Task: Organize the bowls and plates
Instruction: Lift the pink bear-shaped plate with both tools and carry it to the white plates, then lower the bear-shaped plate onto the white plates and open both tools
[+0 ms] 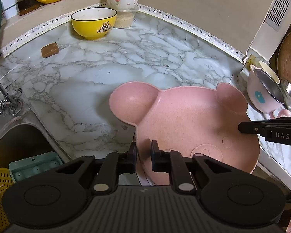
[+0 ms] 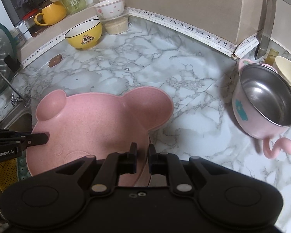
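the left gripper [image 1: 143, 153] and right gripper [image 2: 141, 154] each pinch opposite rims of the pink bear-shaped speckled plastic plate [image 1: 186, 124], ears pointing toward the wall, above the marble-patterned counter [image 1: 106, 73].

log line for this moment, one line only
left gripper: shut on pink bear plate | right gripper: shut on plate rim | plate: above marble counter
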`<state>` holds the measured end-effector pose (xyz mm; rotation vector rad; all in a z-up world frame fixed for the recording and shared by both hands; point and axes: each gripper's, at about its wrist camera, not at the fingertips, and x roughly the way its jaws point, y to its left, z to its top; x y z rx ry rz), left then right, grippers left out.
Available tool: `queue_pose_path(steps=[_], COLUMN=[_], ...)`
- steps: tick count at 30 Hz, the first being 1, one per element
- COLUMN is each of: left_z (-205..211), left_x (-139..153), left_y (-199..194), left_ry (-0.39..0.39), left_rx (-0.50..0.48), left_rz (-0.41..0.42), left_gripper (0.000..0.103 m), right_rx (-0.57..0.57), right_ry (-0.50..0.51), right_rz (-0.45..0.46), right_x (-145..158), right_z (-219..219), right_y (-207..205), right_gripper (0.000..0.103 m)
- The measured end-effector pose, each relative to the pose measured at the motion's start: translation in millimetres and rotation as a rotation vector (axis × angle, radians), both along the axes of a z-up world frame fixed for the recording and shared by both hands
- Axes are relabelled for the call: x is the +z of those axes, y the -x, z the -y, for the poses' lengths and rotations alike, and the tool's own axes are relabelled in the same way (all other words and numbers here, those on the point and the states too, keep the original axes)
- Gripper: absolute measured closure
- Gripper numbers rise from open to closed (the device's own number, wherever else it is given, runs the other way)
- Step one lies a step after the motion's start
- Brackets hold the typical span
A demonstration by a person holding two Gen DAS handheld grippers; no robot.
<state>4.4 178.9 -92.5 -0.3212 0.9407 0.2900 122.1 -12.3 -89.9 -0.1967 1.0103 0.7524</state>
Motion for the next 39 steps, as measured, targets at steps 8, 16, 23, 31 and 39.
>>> queue_pose_path(steps=[8, 16, 23, 31, 39], left_z=[3.9, 5.2, 0.4, 6.4, 28.7], left_x=[-3.2, 0.4, 3.8, 19.2, 47.1], left_y=[-1.8, 0.6, 7.5, 15.9, 17.3], left_ry=[-0.021, -0.077, -0.077, -0.083, -0.078], left_rx=[-0.036, -0.062, -0.063, -0.07, -0.117], left_rz=[-0.008, -0.036, -0.037, 0.0, 0.079], left_gripper=[0.09, 0.089, 0.089, 0.089, 0.071], right_rx=[0.0, -0.002, -0.001, 0.017, 0.038], right_ry=[0.041, 0.061, 0.064, 0.027, -0.034], right_rz=[0.034, 0.041, 0.032, 0.026, 0.061], right_x=[-4.1, -5.8, -4.6, 9.6, 37.4], right_z=[-4.0, -3.0, 1.4, 10.6, 25.4], right_y=[1.0, 0.7, 2.1, 12.5, 27.2], right_gripper=[0.09, 0.08, 0.076, 0.067, 0.051])
